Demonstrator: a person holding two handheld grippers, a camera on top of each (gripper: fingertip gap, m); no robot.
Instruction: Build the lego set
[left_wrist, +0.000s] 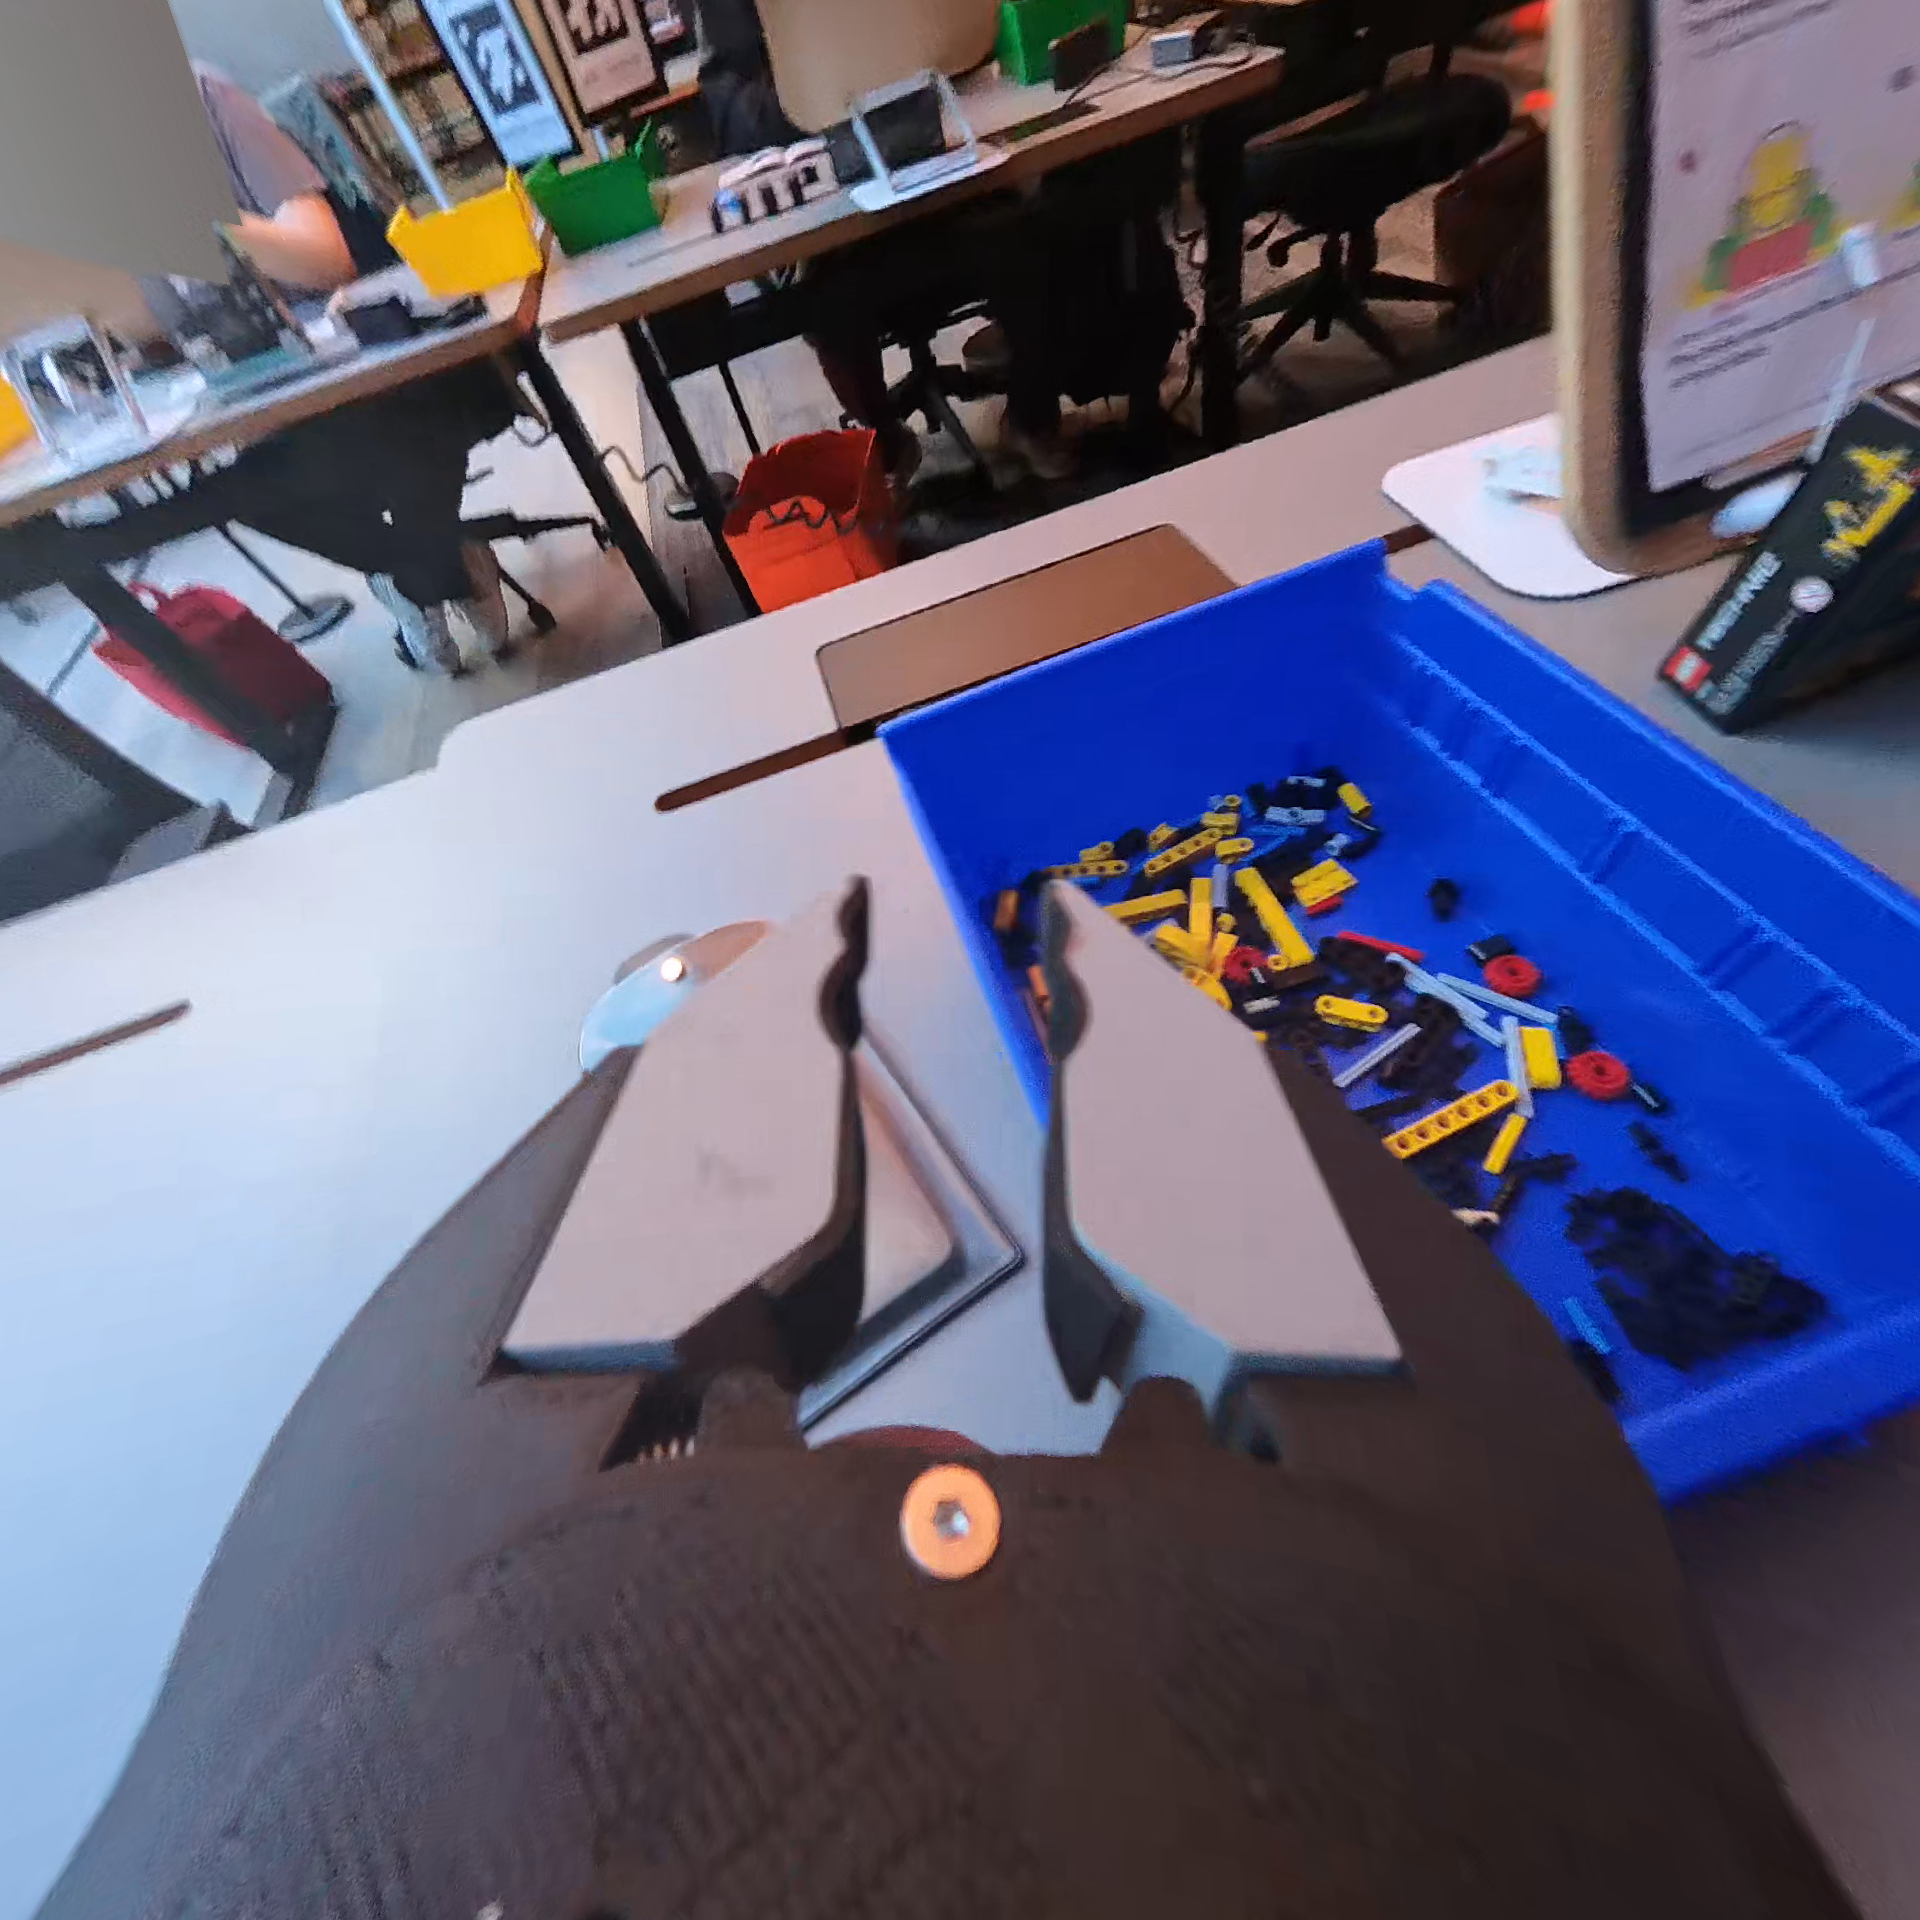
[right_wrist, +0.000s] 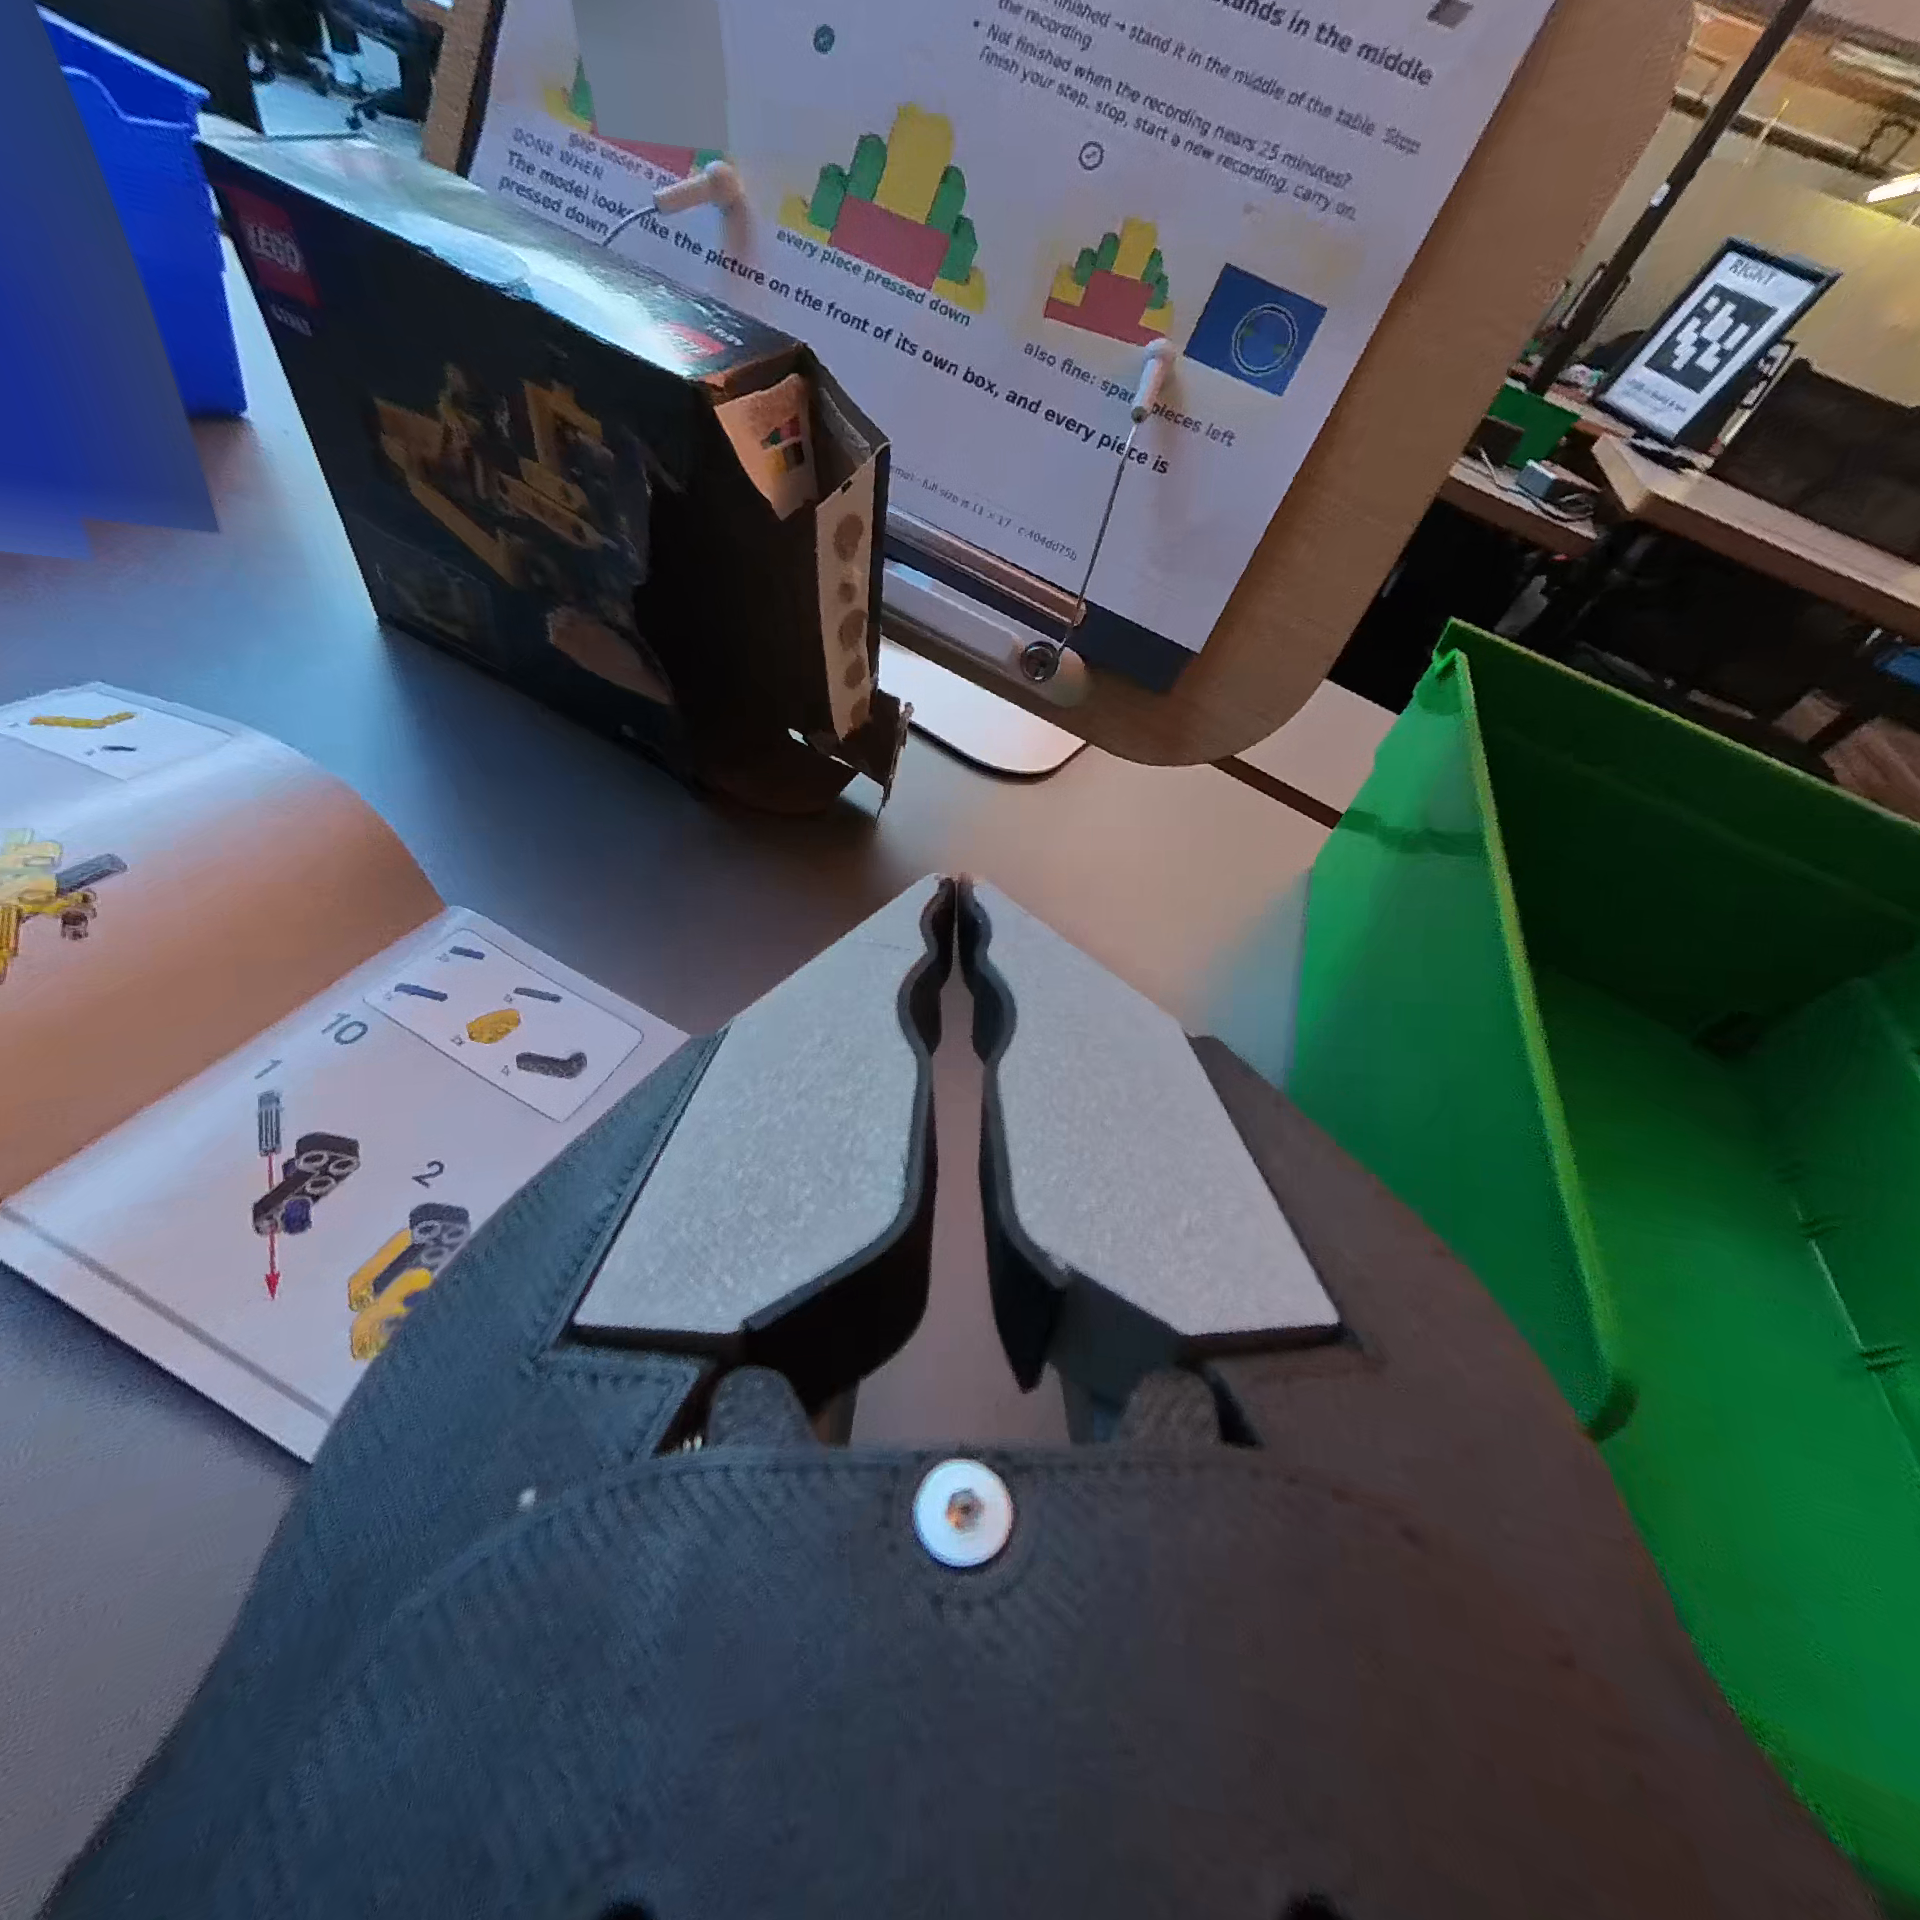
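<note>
In the left wrist view my left gripper (left_wrist: 956, 899) is open, with only bare table showing between its fingers. It hovers just left of the near left wall of a blue bin (left_wrist: 1143, 665). The bin holds several loose yellow, black, grey and red building pieces (left_wrist: 1351, 987). In the right wrist view my right gripper (right_wrist: 958, 885) is shut, its fingertips touching with nothing visible between them. It hangs over the dark table between an open instruction booklet (right_wrist: 312, 1091) on the left and a green bin (right_wrist: 1558, 1039) on the right.
A dark toy-set box (right_wrist: 540, 468) stands ahead of the right gripper; it also shows in the left wrist view (left_wrist: 1808, 582). Behind it is a wood-framed board with a printed sheet (right_wrist: 1039, 260). A shiny round disc (left_wrist: 665, 987) lies on the table left of the left gripper. Other desks stand beyond. My right fingertips sit around 60 centimeters from my left ones. It is some 25 centimeters from my left tips to the shiny round disc (left_wrist: 665, 987).
</note>
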